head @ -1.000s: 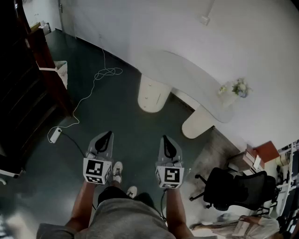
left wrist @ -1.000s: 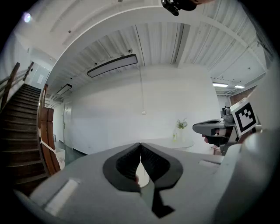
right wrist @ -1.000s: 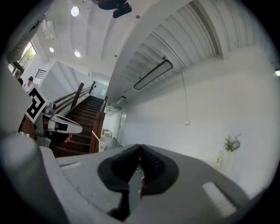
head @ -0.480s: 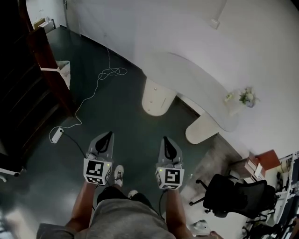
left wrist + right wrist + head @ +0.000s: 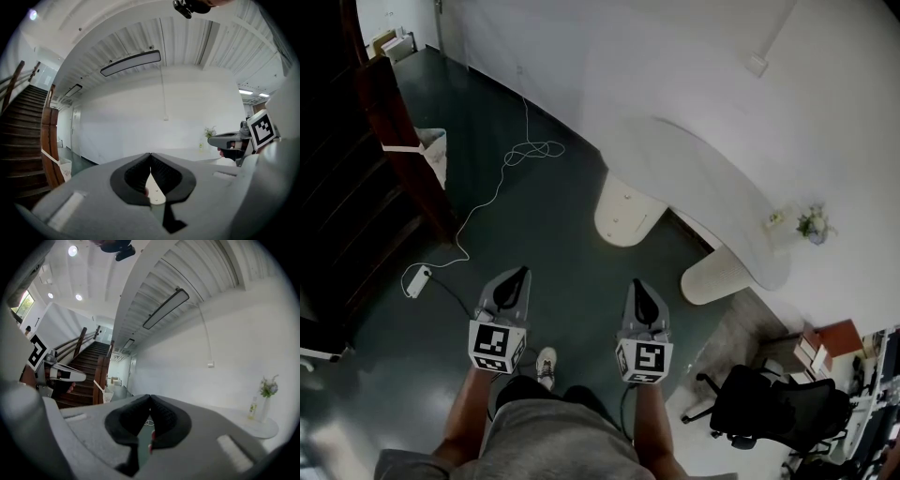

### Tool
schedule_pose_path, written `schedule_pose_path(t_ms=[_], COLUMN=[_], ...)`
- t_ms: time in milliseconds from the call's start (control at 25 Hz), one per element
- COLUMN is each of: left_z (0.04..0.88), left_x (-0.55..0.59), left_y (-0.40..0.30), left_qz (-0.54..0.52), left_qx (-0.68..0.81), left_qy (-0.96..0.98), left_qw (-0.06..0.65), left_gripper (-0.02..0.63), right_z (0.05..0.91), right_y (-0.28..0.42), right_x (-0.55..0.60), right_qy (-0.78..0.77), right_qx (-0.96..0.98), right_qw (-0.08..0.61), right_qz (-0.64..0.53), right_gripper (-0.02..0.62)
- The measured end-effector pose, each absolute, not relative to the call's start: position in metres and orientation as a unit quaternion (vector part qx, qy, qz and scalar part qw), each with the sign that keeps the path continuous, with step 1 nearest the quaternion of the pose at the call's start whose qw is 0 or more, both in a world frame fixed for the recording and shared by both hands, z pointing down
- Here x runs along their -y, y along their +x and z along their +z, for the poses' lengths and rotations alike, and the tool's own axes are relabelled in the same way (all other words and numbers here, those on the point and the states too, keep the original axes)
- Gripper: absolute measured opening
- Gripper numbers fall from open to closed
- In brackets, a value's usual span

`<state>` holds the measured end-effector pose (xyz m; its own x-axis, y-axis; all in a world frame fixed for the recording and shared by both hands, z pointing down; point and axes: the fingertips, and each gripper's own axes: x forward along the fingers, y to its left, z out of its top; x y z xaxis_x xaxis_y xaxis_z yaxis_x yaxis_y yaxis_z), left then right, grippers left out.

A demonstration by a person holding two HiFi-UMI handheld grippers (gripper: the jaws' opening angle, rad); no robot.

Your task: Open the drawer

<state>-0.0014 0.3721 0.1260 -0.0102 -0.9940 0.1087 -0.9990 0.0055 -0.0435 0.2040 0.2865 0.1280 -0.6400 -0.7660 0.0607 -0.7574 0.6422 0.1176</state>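
Observation:
A white curved desk (image 5: 712,187) stands against the wall on two rounded cream pedestals. The nearer pedestal (image 5: 628,211) has small knobs down its front, like drawer fronts. My left gripper (image 5: 517,274) and right gripper (image 5: 639,284) are held side by side over the dark floor, well short of the pedestal and pointing towards it. Both are shut with nothing in them. In the left gripper view the jaws (image 5: 150,154) meet at their tips, and the right gripper's jaws (image 5: 150,397) do the same. The desk top (image 5: 253,425) with a small flower vase (image 5: 267,390) shows ahead on the right.
A dark wooden staircase (image 5: 356,187) rises at the left, with a white bag (image 5: 434,155) at its post. A power strip (image 5: 415,279) and its looped cable (image 5: 525,150) lie on the floor. A black office chair (image 5: 769,408) stands at the lower right.
The whole view has shifted as the person walks forward: the desk and pedestals have slid right and lower in the head view. Both grippers keep their places before the body, still shut.

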Motion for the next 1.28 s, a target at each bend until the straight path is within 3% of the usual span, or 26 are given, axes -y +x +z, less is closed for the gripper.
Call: schedule_pose_path(t_ms=[680,1280], left_z=[0.124,0.128], left_x=[-0.29,-0.204], left_y=[-0.087,-0.201], left_qz=[0.039,0.045], left_qx=[0.696,0.737], left_qy=[0.717,0.674], left_qw=[0.021,0.018], left_gripper=[0.011,0.009], right_z=[0.124,0.142], right_y=[0.122,0.008], right_x=[-0.212,-0.099], right_qy=[0.436,0.388], right_qx=[0.896,0.918], right_qw=[0.065,0.063], right_qz=[-0.053,-0.049], right_gripper=[0.003,0.003])
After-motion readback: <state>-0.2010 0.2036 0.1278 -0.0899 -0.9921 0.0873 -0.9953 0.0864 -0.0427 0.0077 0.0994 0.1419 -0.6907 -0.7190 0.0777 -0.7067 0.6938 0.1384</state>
